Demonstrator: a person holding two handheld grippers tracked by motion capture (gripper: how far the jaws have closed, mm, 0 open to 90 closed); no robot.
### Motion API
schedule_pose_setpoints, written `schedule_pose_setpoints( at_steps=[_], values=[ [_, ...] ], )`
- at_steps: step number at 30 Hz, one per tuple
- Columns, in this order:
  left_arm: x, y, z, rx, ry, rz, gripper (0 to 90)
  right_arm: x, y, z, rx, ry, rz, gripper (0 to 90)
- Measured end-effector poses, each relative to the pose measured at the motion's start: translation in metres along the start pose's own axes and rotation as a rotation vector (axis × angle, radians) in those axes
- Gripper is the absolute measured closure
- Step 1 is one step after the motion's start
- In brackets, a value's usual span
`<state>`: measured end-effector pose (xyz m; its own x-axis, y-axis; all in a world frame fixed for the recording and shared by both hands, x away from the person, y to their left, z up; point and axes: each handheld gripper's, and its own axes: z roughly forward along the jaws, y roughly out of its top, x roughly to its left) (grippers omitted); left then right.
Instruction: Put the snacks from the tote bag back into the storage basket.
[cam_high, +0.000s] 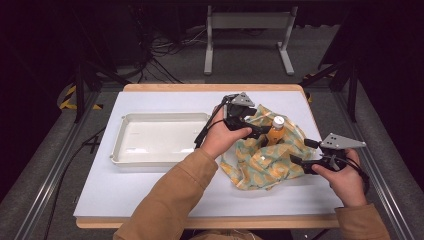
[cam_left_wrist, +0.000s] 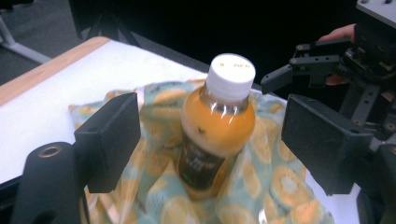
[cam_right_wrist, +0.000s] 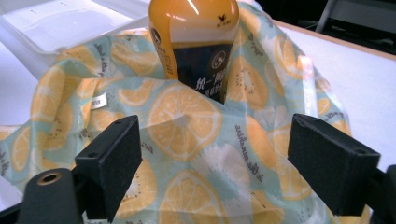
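An orange juice bottle with a white cap stands upright in the folds of a citrus-print cloth at the table's right middle. My left gripper is at the bottle's left side and open. In the left gripper view its jaws flank the bottle with gaps on both sides, and the cloth lies beneath. My right gripper hangs open at the cloth's right edge, holding nothing. In the right gripper view it faces the cloth, with the bottle behind it. It also shows in the left gripper view as the right gripper.
A shallow white tray lies on the left half of the white table top; its corner shows in the right gripper view. A grey metal stand is on the floor beyond the table's far edge.
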<state>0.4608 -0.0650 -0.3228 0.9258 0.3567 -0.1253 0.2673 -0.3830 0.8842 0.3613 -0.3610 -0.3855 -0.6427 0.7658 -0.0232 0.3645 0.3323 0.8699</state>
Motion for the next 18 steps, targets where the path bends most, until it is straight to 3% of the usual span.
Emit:
schedule_pose_setpoints(
  at_steps=[10, 18],
  values=[
    [0.001, 0.010, 0.025, -0.056, -0.081, 0.008, 20.8, 0.003, 0.010, -0.013, -0.031, -0.004, -0.011, 18.4],
    [0.006, 0.004, 0.043, -0.045, -0.101, 0.006, 24.2, 0.002, 0.013, -0.022, -0.052, -0.009, -0.011, 19.0]
  ],
)
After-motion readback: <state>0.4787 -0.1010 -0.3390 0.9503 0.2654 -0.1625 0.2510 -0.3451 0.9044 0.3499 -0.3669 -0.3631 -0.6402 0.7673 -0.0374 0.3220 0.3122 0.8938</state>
